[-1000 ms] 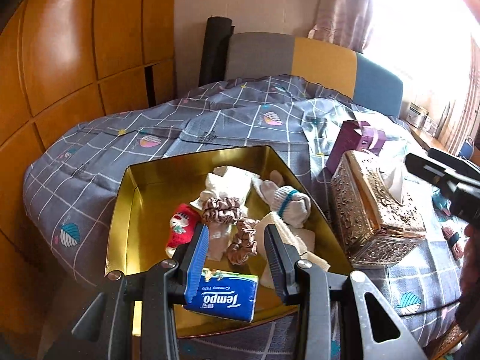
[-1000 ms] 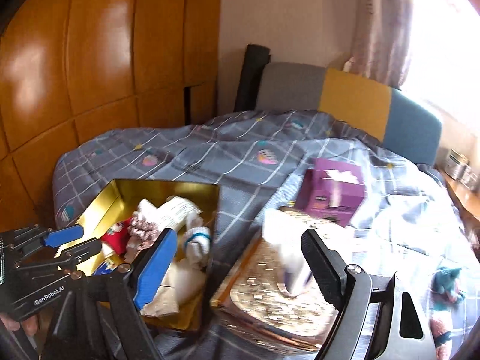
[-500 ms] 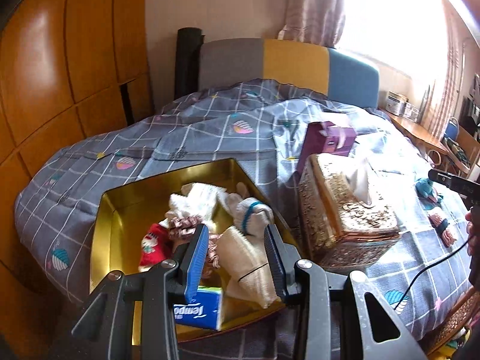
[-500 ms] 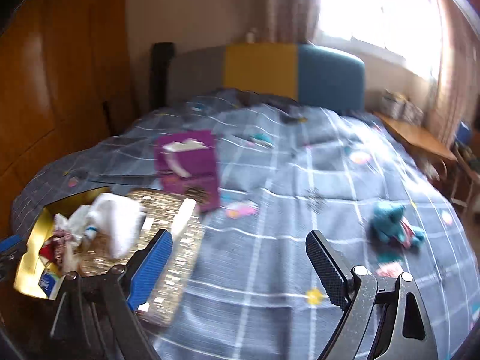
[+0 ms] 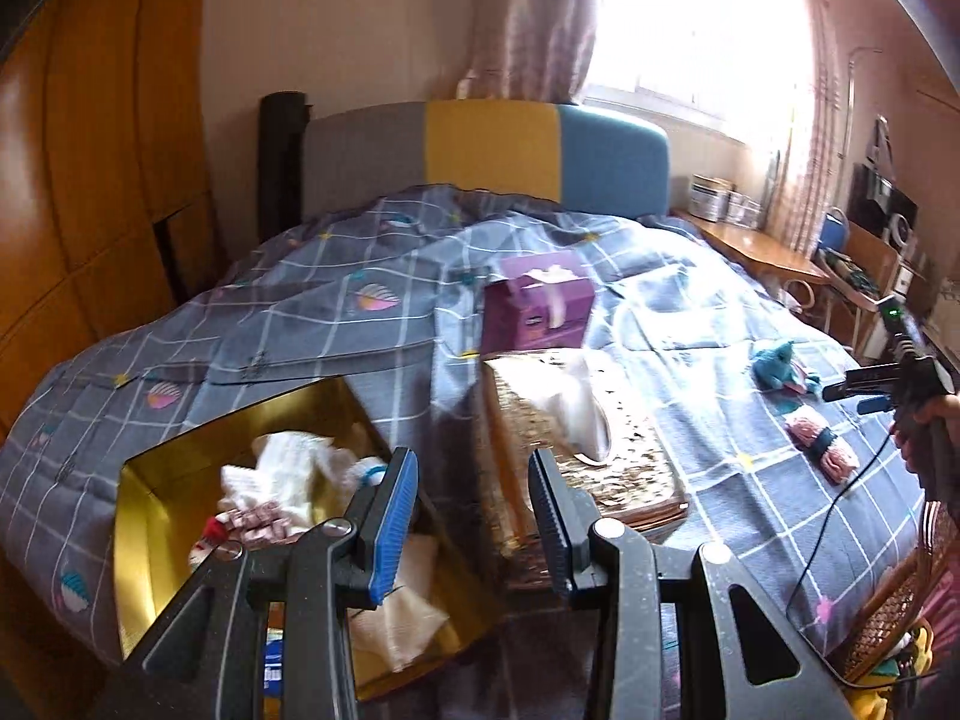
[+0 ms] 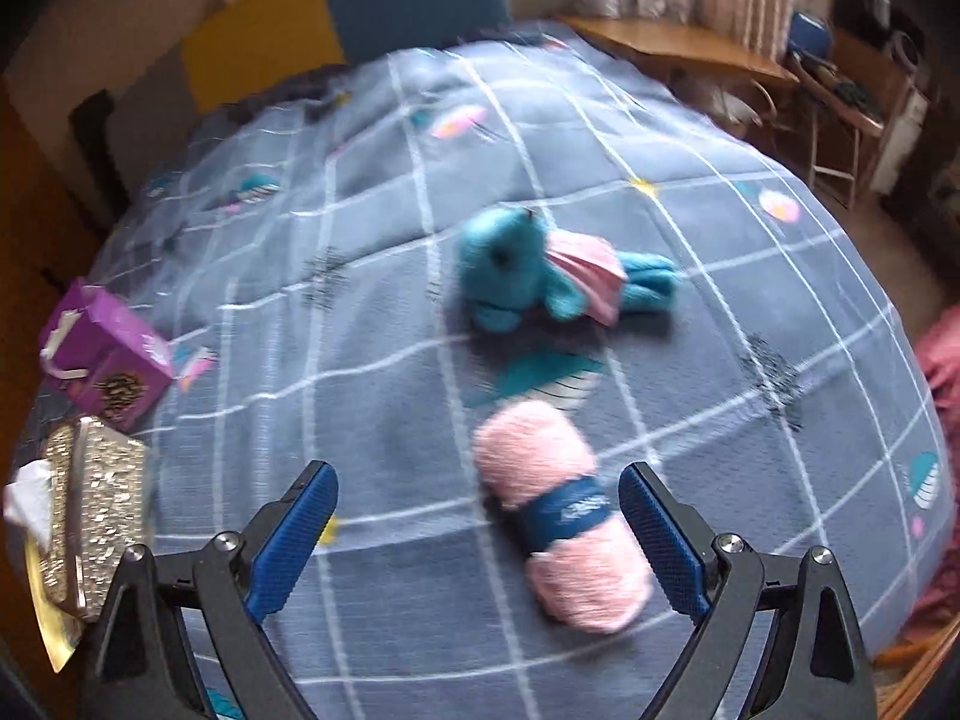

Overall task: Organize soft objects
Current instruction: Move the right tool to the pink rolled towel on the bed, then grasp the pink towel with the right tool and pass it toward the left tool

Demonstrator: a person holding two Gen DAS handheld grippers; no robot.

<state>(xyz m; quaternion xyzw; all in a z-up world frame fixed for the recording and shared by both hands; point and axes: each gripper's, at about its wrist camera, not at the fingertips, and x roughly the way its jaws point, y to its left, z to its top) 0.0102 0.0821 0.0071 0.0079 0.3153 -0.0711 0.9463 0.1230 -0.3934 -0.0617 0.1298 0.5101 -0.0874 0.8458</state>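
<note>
Partly done, by the look of it; gold tray (image 5: pixel 144 516) at the near left of the bed already heaped with pale socks, scrunchies and a red item; blue tissue pack edge just visible under the left gripper (image 5: pixel 471 516). Left gripper above the tray's right edge, jaws apart, nothing between them. Still loose on the grey checked quilt (image 6: pixel 384 312), well right of the tray: pink yarn skein (image 6: pixel 564 516) with a dark blue band, near; teal plush toy (image 6: pixel 528 279) in a pink skirt, just beyond it. Right gripper (image 6: pixel 480 534) wide open and empty, poised over the skein, which lies nearer its right finger. Ornate gold tissue box (image 5: pixel 576 450) and purple tissue box (image 5: pixel 537 306) between tray and leftovers. Probably two items left to gather; skein likely first.
</note>
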